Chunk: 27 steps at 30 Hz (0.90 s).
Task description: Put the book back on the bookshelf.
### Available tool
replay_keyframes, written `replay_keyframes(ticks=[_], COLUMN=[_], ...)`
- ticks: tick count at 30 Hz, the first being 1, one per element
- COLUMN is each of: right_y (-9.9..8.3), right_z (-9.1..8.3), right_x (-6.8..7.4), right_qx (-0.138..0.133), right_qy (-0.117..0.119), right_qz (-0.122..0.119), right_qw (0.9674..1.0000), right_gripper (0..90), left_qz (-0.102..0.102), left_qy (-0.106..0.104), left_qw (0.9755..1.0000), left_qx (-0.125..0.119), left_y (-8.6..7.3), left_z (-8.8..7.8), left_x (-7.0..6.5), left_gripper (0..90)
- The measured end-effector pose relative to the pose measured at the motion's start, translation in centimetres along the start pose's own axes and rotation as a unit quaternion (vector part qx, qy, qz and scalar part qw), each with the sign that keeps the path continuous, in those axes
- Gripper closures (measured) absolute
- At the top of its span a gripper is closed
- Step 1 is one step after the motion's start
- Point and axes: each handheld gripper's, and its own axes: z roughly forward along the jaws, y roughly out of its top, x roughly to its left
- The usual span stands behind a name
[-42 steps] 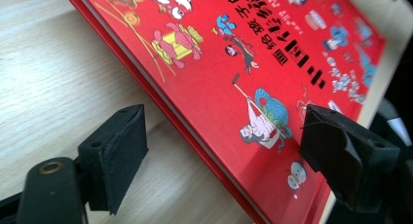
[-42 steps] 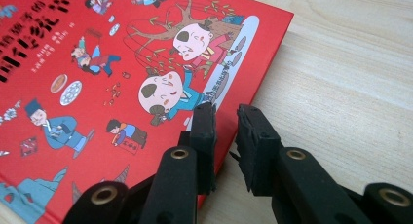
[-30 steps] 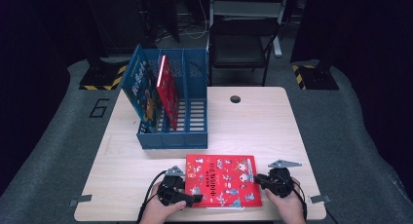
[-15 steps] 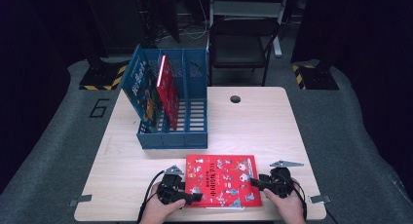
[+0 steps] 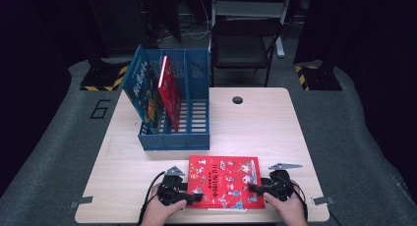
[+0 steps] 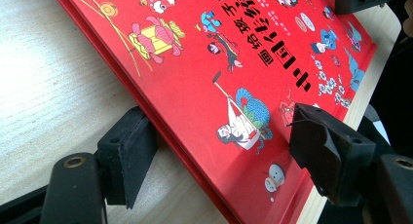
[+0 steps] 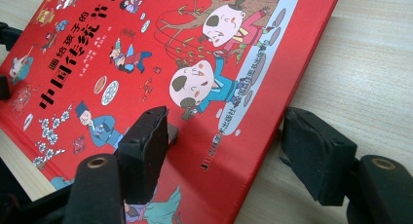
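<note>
Wooden table [image 5: 123,172]: red picture book [image 5: 223,181] lies flat at the near edge, long axis running from one gripper across to the other. Left gripper [image 5: 193,197] straddles its left short edge, jaws just closing but clear of the cover. Right gripper [image 5: 254,189] straddles the right edge, jaws just opening, nothing clamped. Both equally near; book lies inward from each.

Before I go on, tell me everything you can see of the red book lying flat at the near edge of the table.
The red book is a glossy hardcover with cartoon figures and black Chinese title characters. It lies closed and flat, cover up, on the wooden table in front of the blue rack. The left gripper and right gripper straddle its side edges; their jaws stand open, having just moved, one over the cover, one beside the edge.
</note>
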Motion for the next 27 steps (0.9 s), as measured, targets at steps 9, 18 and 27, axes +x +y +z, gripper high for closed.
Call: replay_keyframes(ticks=[9,18,27], right_y=[0.0,0.2,0.5], right_z=[0.4,0.6,1.1], right_x=[0.1,0.7,2.1], right_qx=[0.003,0.000,-0.003], right_qy=[0.014,0.024,0.022], right_qz=[0.008,0.002,-0.030], right_qw=[0.9999,0.9997,0.9993], right_gripper=[34.0,35.9,36.6], left_qz=[-0.013,-0.024,-0.041], left_qy=[-0.017,-0.008,0.008], left_qw=[0.9993,0.9992,0.9986], left_qx=[-0.029,-0.029,-0.033], left_y=[0.5,0.5,0.3], left_z=[-1.1,-2.1,-3.1], left_x=[-0.3,0.1,0.9], left_gripper=[30.9,32.6,32.9])
